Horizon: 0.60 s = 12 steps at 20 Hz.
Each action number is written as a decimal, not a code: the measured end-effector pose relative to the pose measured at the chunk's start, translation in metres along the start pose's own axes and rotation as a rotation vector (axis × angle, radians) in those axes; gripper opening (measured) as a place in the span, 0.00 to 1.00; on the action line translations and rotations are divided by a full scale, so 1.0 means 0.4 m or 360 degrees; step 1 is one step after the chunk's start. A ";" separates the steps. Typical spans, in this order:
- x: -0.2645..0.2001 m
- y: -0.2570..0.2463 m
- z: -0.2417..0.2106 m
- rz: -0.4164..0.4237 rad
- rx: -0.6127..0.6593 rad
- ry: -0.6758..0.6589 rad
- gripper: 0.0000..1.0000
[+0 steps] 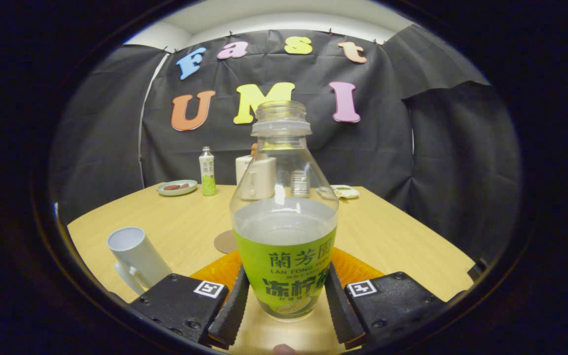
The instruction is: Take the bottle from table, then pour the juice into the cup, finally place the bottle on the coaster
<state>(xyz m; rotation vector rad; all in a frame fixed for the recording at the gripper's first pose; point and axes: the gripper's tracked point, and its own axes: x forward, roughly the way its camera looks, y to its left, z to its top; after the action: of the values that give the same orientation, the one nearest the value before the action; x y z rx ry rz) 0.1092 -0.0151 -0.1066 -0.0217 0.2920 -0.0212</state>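
Observation:
An uncapped clear bottle with a green label stands upright between my fingers, about half full of pale juice. My gripper is shut on it, one finger pressing each side of the label. A white cup with a handle stands on the wooden table, to the left of the fingers and close by. An orange ribbed mat lies just behind the bottle's base and shows on both sides of it. A small brown round coaster lies beyond the mat, partly hidden by the bottle.
At the table's far side stand a plate with food, a small green-labelled bottle, a white container, a metal can and a small dish. The table's right edge runs close by.

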 end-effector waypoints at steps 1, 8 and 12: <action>-0.008 -0.001 0.013 -0.0002 -0.0033 -0.0011 0.76; -0.039 -0.019 0.075 -0.0036 -0.0389 -0.0014 0.76; -0.035 -0.027 0.082 -0.0072 -0.0675 0.0042 0.76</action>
<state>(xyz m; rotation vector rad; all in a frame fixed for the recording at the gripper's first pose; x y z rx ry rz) 0.1049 -0.0250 -0.0710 -0.4496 0.3179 -0.0043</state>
